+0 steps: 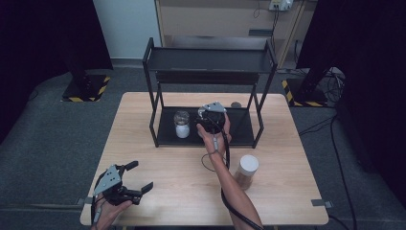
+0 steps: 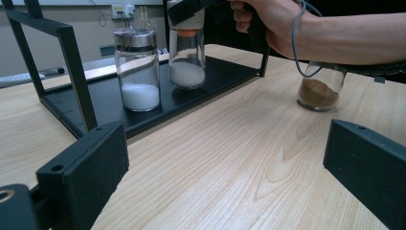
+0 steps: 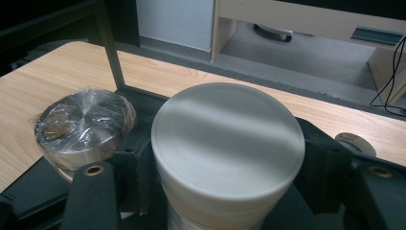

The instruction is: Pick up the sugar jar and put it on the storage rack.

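Observation:
My right gripper [image 1: 210, 119] is shut on the white cap [image 3: 227, 139] of a glass jar [image 2: 186, 60] with white powder in it. The jar hangs upright with its base at or just over the black rack's lower shelf [image 1: 239, 129]. Close beside it on the shelf stands a second jar [image 2: 138, 72] of white powder with a metal lid [image 3: 81, 125] wrapped in clear film. A third jar [image 1: 247, 170], white-capped with brown powder [image 2: 318, 93], stands on the table in front of the rack at the right. My left gripper [image 1: 139, 179] rests open near the table's front left corner with nothing between its fingers.
The black two-shelf rack [image 1: 208, 60] stands at the back middle of the wooden table [image 1: 158, 163]. Its upright posts [image 1: 153, 115] frame the lower shelf. A small round object [image 1: 235, 104] lies on the table behind the rack. The right forearm [image 1: 230, 182] crosses the table's middle.

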The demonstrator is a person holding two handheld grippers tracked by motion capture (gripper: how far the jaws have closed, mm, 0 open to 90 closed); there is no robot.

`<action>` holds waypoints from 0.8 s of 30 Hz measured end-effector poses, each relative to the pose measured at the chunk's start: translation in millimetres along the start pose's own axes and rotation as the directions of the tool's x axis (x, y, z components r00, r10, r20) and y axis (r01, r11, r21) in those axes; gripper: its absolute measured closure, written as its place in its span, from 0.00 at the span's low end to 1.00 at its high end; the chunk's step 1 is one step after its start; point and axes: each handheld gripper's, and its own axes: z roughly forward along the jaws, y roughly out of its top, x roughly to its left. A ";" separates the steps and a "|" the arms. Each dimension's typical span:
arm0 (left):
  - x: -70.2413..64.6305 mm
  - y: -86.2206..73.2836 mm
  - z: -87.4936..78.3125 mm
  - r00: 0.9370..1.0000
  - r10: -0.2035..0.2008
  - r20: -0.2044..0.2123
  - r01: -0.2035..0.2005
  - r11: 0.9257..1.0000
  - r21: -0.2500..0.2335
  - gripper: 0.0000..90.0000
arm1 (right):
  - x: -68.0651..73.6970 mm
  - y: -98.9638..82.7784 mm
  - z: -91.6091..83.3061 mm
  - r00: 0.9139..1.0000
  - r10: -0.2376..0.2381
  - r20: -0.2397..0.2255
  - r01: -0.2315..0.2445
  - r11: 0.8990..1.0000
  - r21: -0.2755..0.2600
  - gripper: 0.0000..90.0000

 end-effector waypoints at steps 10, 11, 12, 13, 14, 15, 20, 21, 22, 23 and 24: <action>0.0 0.0 0.3 1.000 0.000 0.001 0.000 1.000 0.001 0.00 | -1.1 -7.4 2.0 1.000 0.010 0.004 -0.010 1.000 -0.007 0.37; 0.0 0.1 0.3 1.000 0.001 0.001 -0.001 1.000 0.002 0.00 | -1.5 -7.7 2.1 1.000 0.011 0.004 -0.011 1.000 -0.008 0.38; 0.0 0.1 0.3 1.000 0.001 0.001 -0.001 1.000 0.001 0.00 | -1.6 -7.8 2.0 1.000 0.011 0.003 -0.011 1.000 -0.008 0.37; 0.1 0.0 0.4 1.000 0.001 0.002 -0.001 1.000 0.002 0.00 | -1.4 -8.3 2.0 1.000 0.007 0.002 -0.007 1.000 -0.010 0.37; 0.1 0.1 0.5 1.000 0.001 0.002 -0.001 1.000 0.002 0.00 | -0.7 -8.3 1.9 1.000 0.001 0.002 -0.001 1.000 -0.009 0.37; 0.1 0.0 0.6 1.000 0.001 0.002 -0.001 1.000 0.002 0.00 | -0.1 -8.0 1.9 1.000 -0.004 0.002 0.004 1.000 -0.008 0.37; 0.0 0.0 0.7 1.000 0.001 0.002 -0.001 1.000 0.002 0.00 | 0.4 -10.6 1.4 1.000 -0.002 0.007 0.003 1.000 -0.015 0.37; 0.0 0.0 0.8 1.000 0.001 0.002 -0.001 1.000 0.002 0.00 | 0.5 -10.7 1.3 1.000 -0.001 0.007 0.001 1.000 -0.015 0.37; 0.0 0.0 0.8 1.000 0.001 0.003 -0.001 1.000 0.002 0.00 | 0.2 -10.5 1.2 1.000 -0.002 0.007 0.002 1.000 -0.015 0.37; -0.1 0.1 0.8 1.000 0.002 0.003 -0.002 1.000 0.002 0.00 | 0.2 -10.3 1.1 1.000 -0.004 0.008 0.004 1.000 -0.014 0.37; -0.1 0.1 0.8 1.000 0.002 0.003 -0.002 1.000 0.002 0.00 | 0.3 -10.4 1.0 1.000 -0.005 0.009 0.005 1.000 -0.015 0.37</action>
